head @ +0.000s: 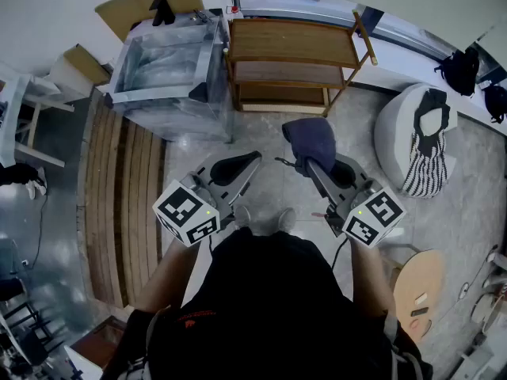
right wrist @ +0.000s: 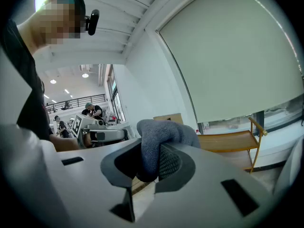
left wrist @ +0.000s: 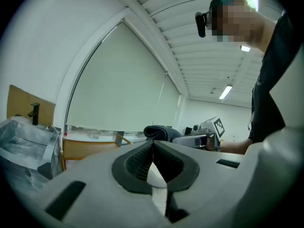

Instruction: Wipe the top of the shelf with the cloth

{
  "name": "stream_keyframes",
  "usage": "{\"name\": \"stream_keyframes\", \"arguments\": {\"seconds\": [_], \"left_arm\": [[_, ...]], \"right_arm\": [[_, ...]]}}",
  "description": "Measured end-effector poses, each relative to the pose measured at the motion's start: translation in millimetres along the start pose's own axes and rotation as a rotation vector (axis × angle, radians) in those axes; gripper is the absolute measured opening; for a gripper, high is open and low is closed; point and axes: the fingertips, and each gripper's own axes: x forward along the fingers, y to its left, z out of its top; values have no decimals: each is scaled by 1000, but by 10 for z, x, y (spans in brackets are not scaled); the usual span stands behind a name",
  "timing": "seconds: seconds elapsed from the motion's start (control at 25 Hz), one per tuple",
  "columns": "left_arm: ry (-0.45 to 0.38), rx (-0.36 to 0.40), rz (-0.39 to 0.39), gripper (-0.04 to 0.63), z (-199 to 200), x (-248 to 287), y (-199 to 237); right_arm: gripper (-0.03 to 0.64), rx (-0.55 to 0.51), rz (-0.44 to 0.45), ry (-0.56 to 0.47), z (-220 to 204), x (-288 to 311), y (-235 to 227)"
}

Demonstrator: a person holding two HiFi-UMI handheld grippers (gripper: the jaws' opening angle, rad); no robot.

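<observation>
Nearest, two grippers held side by side over the floor (head: 261, 145). Left gripper (head: 250, 161): jaws pressed together, pads meeting, empty. Right gripper (head: 314, 167): jaws clamped on a dark grey cloth (head: 310, 139), bunched up and spilling over the tips, well apart from the shelf. Shown only in the right gripper view: cloth folded between the pads, and people (right wrist: 91, 112) far off in a long hall. Shown only in the head view: plastic-wrapped crate (head: 165, 68) just left of the shelf, white beanbag (head: 412, 137) to its right. Farthest, wooden shelf (head: 295, 41) standing against the window wall.
</observation>
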Motion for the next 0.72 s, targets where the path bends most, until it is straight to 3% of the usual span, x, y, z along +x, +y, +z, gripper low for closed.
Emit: {"name": "stream_keyframes", "arguments": {"seconds": [0.28, 0.72], "left_arm": [[-5, -6, 15, 21, -5, 136, -84], [-15, -17, 49, 21, -98, 470, -331]], "right_arm": [[60, 44, -1, -22, 57, -149, -152], [60, 13, 11, 22, -37, -529, -431]]}}
